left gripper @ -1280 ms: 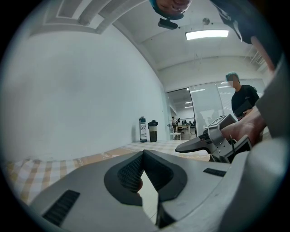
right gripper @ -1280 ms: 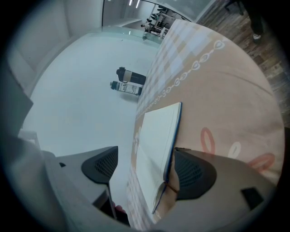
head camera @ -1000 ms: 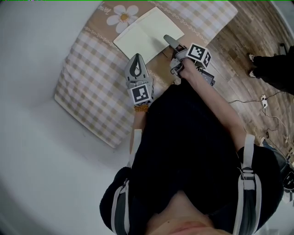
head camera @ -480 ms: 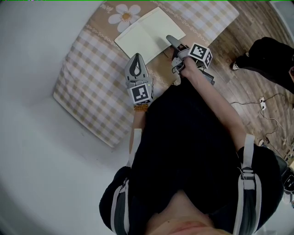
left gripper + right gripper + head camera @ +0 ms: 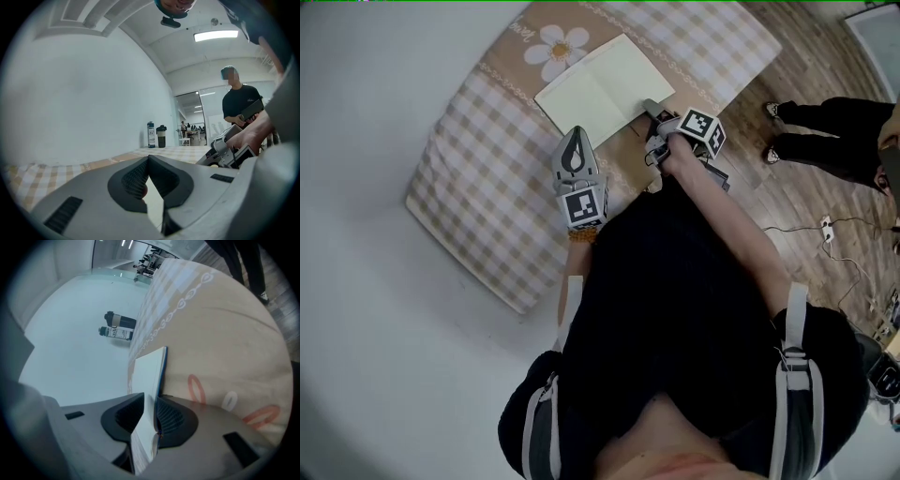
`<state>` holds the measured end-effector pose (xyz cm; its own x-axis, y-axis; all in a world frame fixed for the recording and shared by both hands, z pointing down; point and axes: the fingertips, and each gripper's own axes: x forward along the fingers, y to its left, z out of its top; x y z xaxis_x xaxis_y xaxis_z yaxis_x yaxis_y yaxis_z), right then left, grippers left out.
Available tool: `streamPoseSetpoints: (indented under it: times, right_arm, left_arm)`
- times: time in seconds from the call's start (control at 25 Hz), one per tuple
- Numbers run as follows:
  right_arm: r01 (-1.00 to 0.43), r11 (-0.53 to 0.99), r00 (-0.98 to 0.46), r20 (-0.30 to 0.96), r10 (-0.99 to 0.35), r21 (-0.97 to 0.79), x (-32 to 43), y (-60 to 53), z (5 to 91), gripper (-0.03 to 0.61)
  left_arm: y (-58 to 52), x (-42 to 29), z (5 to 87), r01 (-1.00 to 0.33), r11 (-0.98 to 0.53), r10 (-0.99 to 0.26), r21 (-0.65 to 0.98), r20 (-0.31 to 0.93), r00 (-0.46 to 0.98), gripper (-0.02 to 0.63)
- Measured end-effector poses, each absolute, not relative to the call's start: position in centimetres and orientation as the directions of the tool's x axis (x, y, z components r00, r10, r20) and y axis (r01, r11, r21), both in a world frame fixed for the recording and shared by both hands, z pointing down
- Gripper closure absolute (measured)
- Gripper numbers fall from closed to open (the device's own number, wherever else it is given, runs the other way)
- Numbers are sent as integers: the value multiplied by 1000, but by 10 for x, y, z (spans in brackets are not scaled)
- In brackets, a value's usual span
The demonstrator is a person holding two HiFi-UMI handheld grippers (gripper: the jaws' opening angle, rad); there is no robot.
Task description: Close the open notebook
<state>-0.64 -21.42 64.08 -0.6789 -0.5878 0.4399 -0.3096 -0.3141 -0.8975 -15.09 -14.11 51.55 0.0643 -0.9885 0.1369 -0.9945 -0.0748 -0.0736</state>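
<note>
An open notebook (image 5: 600, 84) with blank cream pages lies flat on the tan band of a checked cloth (image 5: 478, 178). My right gripper (image 5: 652, 109) is at the notebook's near right edge. Its jaws have just been closing. In the right gripper view the notebook's (image 5: 149, 376) right-hand pages and blue cover edge stand between the pads, pinched by my right gripper (image 5: 150, 401). My left gripper (image 5: 574, 141) rests just below the notebook's near left corner, shut and empty. In the left gripper view, my left gripper (image 5: 148, 160) has its jaws meeting at the tips.
A daisy print (image 5: 555, 43) lies beside the notebook's far left edge. Two bottles (image 5: 156, 135) stand by the white wall. A person (image 5: 834, 131) stands on the wood floor to the right, near cables (image 5: 834, 239).
My right gripper's jaws closed onto the notebook's right edge and the gripper sank a little. The left gripper stayed put. The bystander on the right shifted.
</note>
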Motion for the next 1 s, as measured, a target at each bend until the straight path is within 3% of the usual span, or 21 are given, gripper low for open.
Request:
streamPoseSetpoints:
  times: [0.24,0.28,0.56,0.84,0.92,1.0]
  right_arm:
    - [-325,-304,-675,445,-588,-895,-4,-215,642,501]
    - [-326,-306,-676,447,-586,-894,-4,-214,643,544]
    - [-309,-279,-688,416,-595,-909,-5,-213,637,551]
    - [-395,-113,-727,386,-568,-912,-12,-208,618,557]
    - [-411,-86,-741,388,-548,-908,-13,-206,616,558]
    - [-420,-68,-753,389,-530,-905,-12,-205,615,558]
  left_arm:
    - [-141,-149,514,-995,-70,-990,-74,132,59,614]
    - [-140,-149,514,-995,-68,-989,-74,133,58,614]
    - [-139,-148,517,-992,-79,-987,-95,145,64,614]
    - [-148,-76,551,-895,-339,-923,-290,289,256,606]
    - [-150,-51,560,-851,-429,-884,-302,333,327,507]
    - [-156,-37,572,-822,-469,-860,-323,378,342,463]
